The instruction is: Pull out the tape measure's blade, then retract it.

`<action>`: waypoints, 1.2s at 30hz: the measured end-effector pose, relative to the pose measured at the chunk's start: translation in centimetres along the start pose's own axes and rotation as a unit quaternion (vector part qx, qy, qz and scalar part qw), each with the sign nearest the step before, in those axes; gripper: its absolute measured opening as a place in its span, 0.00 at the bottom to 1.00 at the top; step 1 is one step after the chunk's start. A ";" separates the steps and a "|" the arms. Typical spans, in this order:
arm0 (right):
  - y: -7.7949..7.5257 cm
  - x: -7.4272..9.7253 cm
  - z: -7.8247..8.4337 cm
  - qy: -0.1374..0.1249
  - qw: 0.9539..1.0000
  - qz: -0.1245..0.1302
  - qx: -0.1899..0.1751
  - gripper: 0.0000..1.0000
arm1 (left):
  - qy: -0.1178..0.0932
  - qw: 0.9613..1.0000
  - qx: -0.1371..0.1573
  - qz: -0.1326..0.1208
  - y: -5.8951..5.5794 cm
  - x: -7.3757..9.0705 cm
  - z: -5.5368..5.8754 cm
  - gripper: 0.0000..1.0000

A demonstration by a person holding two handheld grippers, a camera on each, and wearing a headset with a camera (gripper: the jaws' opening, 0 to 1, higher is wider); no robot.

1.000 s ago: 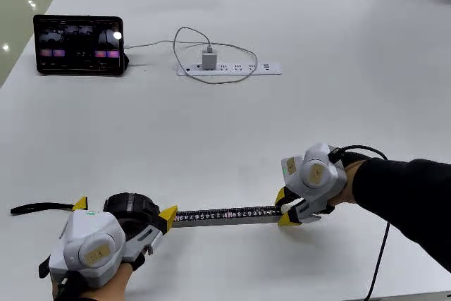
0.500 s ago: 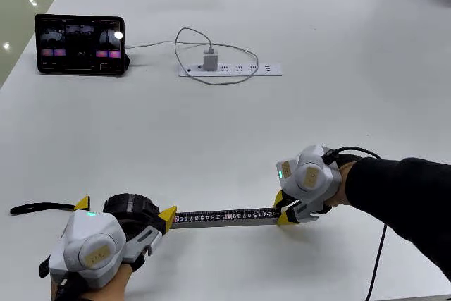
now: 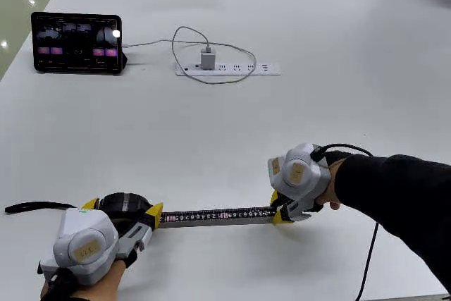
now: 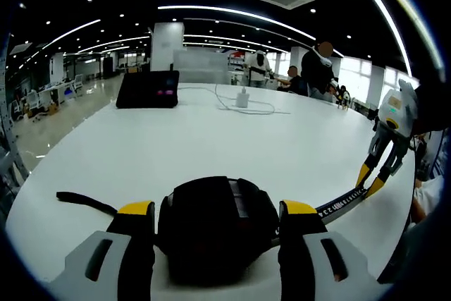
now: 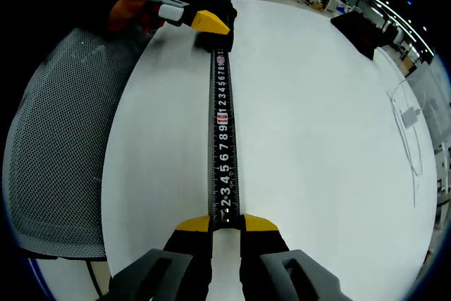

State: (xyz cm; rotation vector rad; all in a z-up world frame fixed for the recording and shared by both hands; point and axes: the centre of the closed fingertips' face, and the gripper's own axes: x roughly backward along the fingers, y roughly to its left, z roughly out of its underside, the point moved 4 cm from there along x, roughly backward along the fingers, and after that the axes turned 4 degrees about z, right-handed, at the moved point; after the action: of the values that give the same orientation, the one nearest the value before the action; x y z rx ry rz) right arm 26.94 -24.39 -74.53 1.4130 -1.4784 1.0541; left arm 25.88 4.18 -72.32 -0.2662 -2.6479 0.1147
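Observation:
A black tape measure case (image 3: 125, 206) lies at the table's near left, and my left gripper (image 3: 121, 215) is shut on it; the case (image 4: 217, 222) sits between the yellow-tipped fingers. Its dark numbered blade (image 3: 217, 214) runs flat along the table to the right. My right gripper (image 3: 278, 213) is shut on the blade's end, and the blade (image 5: 223, 153) stretches from my right gripper (image 5: 225, 224) toward the case (image 5: 215, 37). A black wrist strap (image 3: 32, 208) trails left from the case.
A tablet (image 3: 76, 32) stands at the back left of the white table (image 3: 296, 103). A white power strip (image 3: 227, 68) with a plugged charger and looped cable lies behind the middle. People stand beyond the table's far end (image 4: 318, 68). A black cable hangs off the near right edge (image 3: 366, 266).
The right gripper has moved left toward the case with the blade's end, so the exposed blade is a little shorter. The left gripper holds the case still; the head camera shifted slightly.

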 end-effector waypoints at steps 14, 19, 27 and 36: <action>0.0 0.1 0.1 -0.012 1.000 0.002 -0.002 0.10 | 0.017 0.999 -0.030 0.002 -0.3 -0.1 0.1 0.61; -0.1 0.1 0.1 -0.015 1.000 0.002 -0.014 0.10 | 0.017 0.999 -0.031 0.004 -0.3 -0.1 0.1 0.61; -0.1 0.0 -0.1 -0.016 1.000 -0.011 -0.020 0.10 | 0.016 0.999 -0.038 0.011 -0.3 -0.1 0.1 0.61; 0.0 -0.1 -0.4 -0.006 1.000 -0.007 -0.017 0.10 | 0.015 0.999 -0.038 0.016 -0.3 -0.1 0.1 0.61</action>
State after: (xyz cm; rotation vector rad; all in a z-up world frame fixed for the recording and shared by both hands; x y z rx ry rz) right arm 26.94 -24.01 -74.47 1.4069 -1.4854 1.0093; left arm 25.89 3.85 -72.41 -0.3338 -2.6225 0.0195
